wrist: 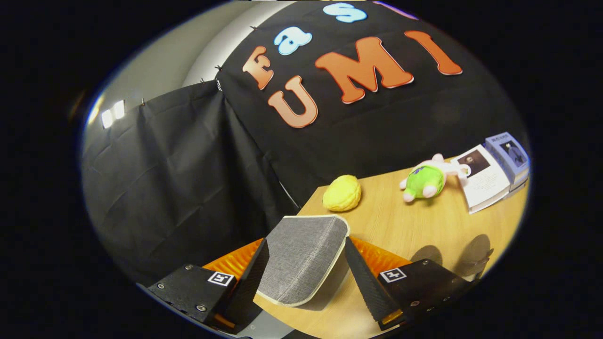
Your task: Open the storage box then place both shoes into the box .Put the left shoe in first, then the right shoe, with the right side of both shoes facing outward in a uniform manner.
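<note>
1. The hand-held gripper (pixel 306 270) has its two fingers spread either side of a grey fabric shoe (pixel 301 261) with a pale sole edge. The left finger (pixel 249 278) lies against the shoe's side; the right finger (pixel 365 278) stands a little off it, with a gap showing. It is bracketing the shoe, not pinching it.

2. The shoe sits between the fingers, lifted or tilted over the near corner of the wooden surface (pixel 414 230), its far end pointing toward 12 o'clock.

3. I cannot tell whether this is the left or the right shoe, and no storage box can be made out, so the order and facing cannot be judged.

4. Risks, as I judge them:
   - With only one finger touching, the shoe could slip or swing out if moved sharply.
   - The shoe hangs near the surface corner; a loose hold could drop it off the edge toward 7 o'clock.
   - Soft fabric may crumple under a squeeze and twist the shoe, spoiling the required facing.

5. A yellow lumpy toy (pixel 342 193) lies at 12 o'clock beyond the shoe, a green plush toy (pixel 426 181) at 1 o'clock, and booklets (pixel 485 181) at 2 o'clock, all well apart from the fingers.
</note>
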Action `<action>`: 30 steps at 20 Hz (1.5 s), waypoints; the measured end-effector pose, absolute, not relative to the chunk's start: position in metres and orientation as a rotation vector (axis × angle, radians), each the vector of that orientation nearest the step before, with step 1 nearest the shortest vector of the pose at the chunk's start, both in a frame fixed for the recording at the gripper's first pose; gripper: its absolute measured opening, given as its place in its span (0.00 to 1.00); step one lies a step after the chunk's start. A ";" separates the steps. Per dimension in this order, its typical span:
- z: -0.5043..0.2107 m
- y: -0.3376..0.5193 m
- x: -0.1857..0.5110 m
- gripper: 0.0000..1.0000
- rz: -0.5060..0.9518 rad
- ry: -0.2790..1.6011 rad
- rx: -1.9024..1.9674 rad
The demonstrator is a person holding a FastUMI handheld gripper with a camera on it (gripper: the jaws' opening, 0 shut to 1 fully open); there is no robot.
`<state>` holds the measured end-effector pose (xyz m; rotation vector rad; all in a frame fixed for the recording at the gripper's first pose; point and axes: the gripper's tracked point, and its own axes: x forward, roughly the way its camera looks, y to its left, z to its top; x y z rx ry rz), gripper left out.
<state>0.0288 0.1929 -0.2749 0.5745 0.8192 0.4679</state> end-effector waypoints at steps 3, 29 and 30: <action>-0.306 0.208 0.029 0.96 0.479 0.899 0.620; -0.395 0.268 0.018 0.96 0.496 1.004 1.157; -0.388 0.269 0.022 0.95 0.502 0.985 1.193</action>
